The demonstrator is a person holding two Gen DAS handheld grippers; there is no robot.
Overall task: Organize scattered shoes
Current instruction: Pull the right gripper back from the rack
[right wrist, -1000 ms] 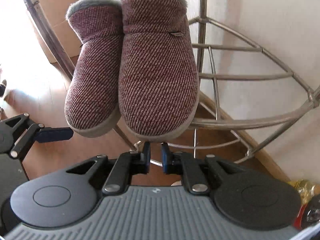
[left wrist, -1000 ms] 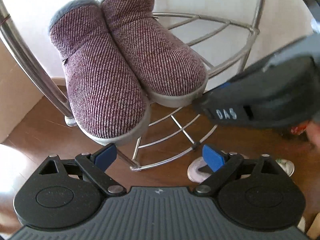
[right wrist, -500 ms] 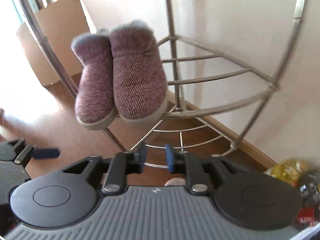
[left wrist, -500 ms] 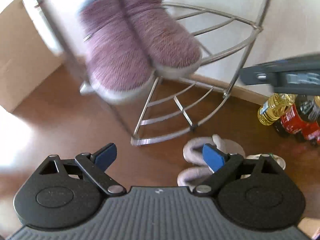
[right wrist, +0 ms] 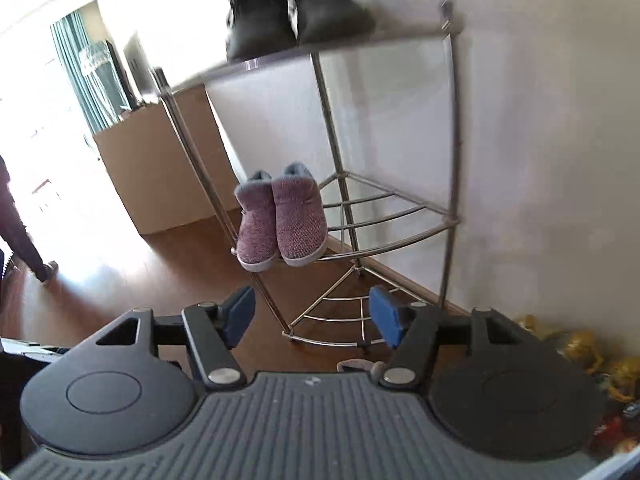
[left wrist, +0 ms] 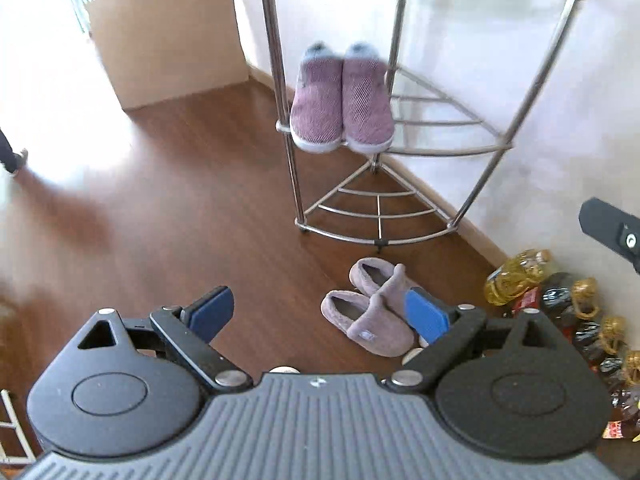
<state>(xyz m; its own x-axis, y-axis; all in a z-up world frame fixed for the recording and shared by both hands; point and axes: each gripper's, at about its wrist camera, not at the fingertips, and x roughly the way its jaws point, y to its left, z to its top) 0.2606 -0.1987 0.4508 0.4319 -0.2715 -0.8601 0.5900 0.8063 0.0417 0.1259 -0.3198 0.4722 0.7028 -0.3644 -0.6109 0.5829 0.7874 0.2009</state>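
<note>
The left wrist view looks steeply down past its claw onto brown wood floor; the right wrist view faces flatter, past its claw. Both share the chrome wire corner rack, well ahead of each claw.

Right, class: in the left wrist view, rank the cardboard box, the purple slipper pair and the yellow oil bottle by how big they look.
1. cardboard box, clearly largest.
2. purple slipper pair.
3. yellow oil bottle, smallest, though partly hidden and distorted near the frame edge.
</note>
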